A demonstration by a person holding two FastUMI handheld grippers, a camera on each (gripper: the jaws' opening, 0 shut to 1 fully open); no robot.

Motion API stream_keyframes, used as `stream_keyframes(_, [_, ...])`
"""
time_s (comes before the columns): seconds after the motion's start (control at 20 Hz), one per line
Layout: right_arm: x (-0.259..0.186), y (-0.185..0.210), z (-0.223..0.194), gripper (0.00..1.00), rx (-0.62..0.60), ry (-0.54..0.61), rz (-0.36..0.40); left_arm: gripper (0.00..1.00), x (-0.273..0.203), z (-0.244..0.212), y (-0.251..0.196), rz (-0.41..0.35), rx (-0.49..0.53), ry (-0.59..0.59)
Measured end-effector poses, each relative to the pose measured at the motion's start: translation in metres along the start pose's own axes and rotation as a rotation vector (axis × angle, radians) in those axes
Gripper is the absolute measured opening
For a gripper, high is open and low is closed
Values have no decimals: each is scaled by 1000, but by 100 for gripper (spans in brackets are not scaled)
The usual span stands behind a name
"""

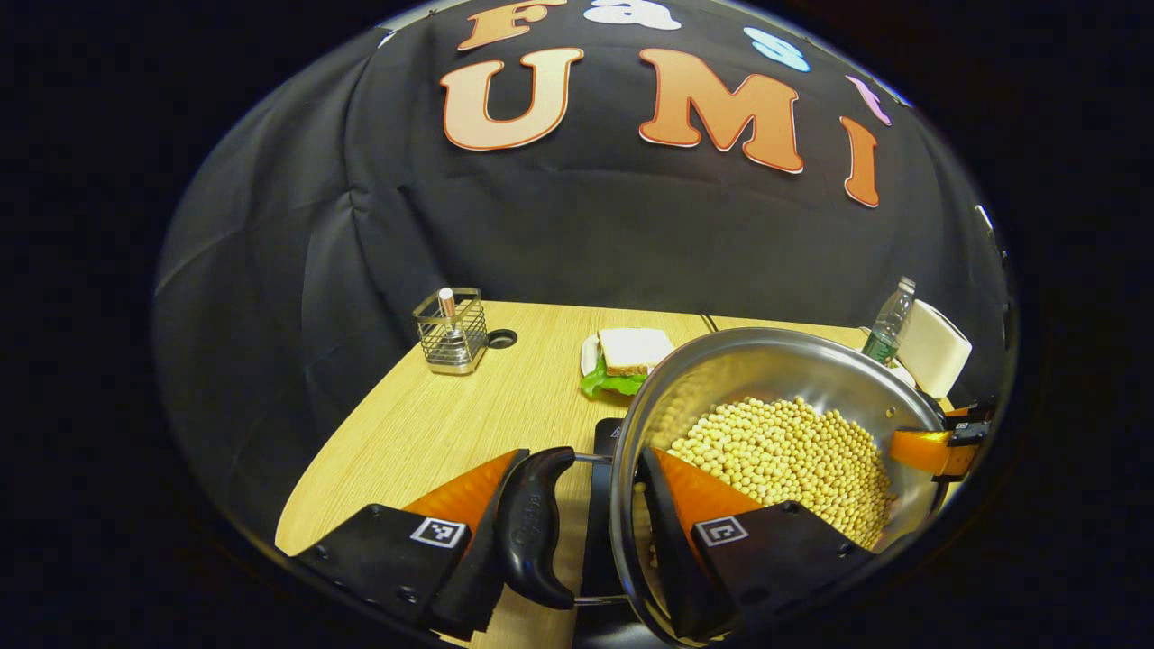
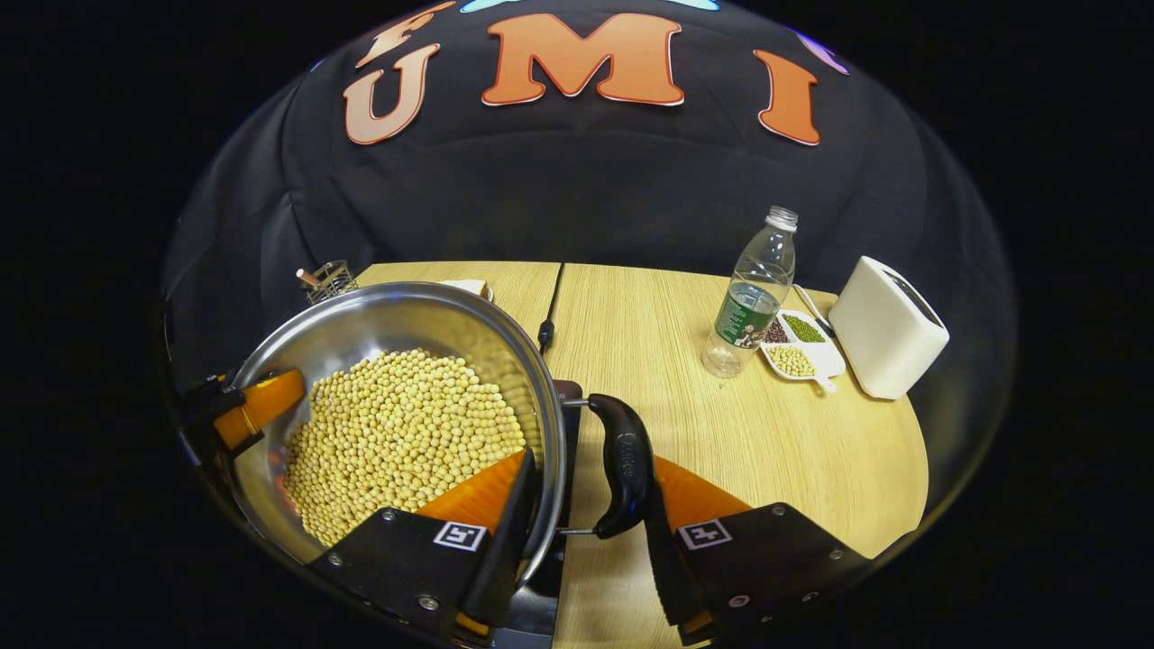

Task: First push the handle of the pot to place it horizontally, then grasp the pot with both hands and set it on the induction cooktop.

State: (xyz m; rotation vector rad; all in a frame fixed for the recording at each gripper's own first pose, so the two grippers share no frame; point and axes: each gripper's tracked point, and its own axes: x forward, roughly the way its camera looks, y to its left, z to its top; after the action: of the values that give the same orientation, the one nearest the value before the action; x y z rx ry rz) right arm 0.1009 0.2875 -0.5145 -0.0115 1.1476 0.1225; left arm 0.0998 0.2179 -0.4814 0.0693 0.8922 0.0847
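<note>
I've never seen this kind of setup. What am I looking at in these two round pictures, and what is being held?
A person holds a two-finger gripper in each hand; a fisheye camera rides on each. In the left gripper view, the left gripper straddles the pot's rim and one black side handle. In the right gripper view, the right gripper does the same at the opposite handle. The steel pot holds soybeans, above a dark cooktop. The wooden table also carries a water bottle, toaster, bean dish, sandwich and wire rack.
</note>
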Motion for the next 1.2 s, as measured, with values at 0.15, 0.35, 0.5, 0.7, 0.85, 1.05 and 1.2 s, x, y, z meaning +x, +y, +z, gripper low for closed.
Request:
stream_keyframes(0.15, [4,0,-2,63,7,4,5,78,5,-2,-1,4,1,2])
stream_keyframes(0.35, [10,1,-4,63,21,11,7,78,10,-7,0,3,-11,9])
stream_keyframes(0.5, [16,3,-7,65,19,22,8,80,15,-11,0,5,-14,18])
stream_keyframes(0.7, [20,4,-5,65,7,2,12,77,19,-16,5,5,-37,14])
stream_keyframes(0.85, [18,8,-4,71,-52,-10,42,81,22,-22,8,28,-19,44])
stream_keyframes(1.05, [8,6,3,83,-52,-35,70,89,1,10,2,73,72,-56])
stream_keyframes(1.2, [-15,-3,35,83,-17,-158,73,89,-25,41,3,96,92,-153])
